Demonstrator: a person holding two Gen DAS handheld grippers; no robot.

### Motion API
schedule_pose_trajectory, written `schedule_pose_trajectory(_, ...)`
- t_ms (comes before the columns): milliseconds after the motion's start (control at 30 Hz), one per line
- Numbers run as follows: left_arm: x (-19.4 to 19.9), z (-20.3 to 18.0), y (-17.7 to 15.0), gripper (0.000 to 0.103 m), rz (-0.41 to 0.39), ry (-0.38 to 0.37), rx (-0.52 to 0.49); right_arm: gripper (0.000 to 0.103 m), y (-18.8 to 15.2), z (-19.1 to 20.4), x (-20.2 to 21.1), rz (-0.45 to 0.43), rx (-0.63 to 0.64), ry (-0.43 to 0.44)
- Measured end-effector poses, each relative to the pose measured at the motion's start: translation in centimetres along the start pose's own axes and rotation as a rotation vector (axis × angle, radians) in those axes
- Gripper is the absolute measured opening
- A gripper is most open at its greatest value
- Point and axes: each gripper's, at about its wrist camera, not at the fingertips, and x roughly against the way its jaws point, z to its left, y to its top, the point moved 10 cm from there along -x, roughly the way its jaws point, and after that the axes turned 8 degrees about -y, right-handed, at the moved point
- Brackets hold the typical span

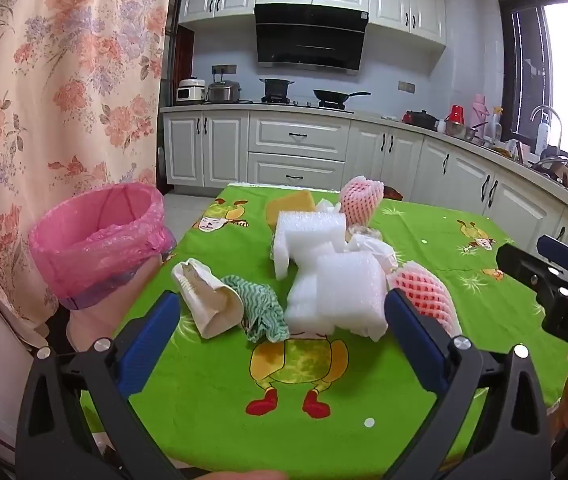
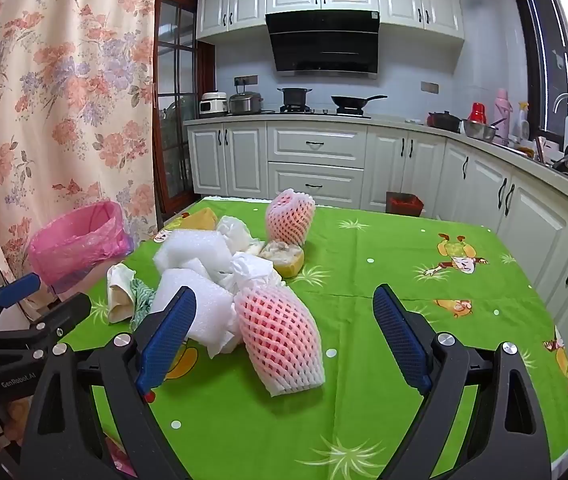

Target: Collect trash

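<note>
A heap of trash lies on the green tablecloth (image 1: 211, 384): white foam sheets (image 1: 336, 284), a crumpled paper cup (image 1: 207, 300), a green patterned rag (image 1: 261, 312), a pink foam fruit net (image 1: 424, 296) near me and a second net (image 1: 360, 198) upright at the back, a yellow sponge (image 1: 290, 204). My left gripper (image 1: 279, 344) is open and empty, just short of the cup and foam. My right gripper (image 2: 284, 340) is open and empty, with the near pink net (image 2: 279, 336) lying between its fingers. A bin lined with a pink bag (image 1: 95, 236) stands left of the table.
A flowered curtain (image 1: 59, 80) hangs behind the bin. A fruit peel (image 2: 284, 254) and crumpled white paper (image 2: 251, 268) lie in the heap. Kitchen cabinets and a counter (image 2: 484, 148) run along the back and right. A small red bin (image 2: 404, 203) stands on the floor beyond the table.
</note>
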Motion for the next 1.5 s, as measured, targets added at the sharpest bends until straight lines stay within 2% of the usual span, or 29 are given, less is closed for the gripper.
schedule_pose_trajectory(1500,0.4,0.7,-0.6,0.099,0.019,0.015,0.020,0.084,0.2,0.6,0.2,-0.006,-0.003,0.004)
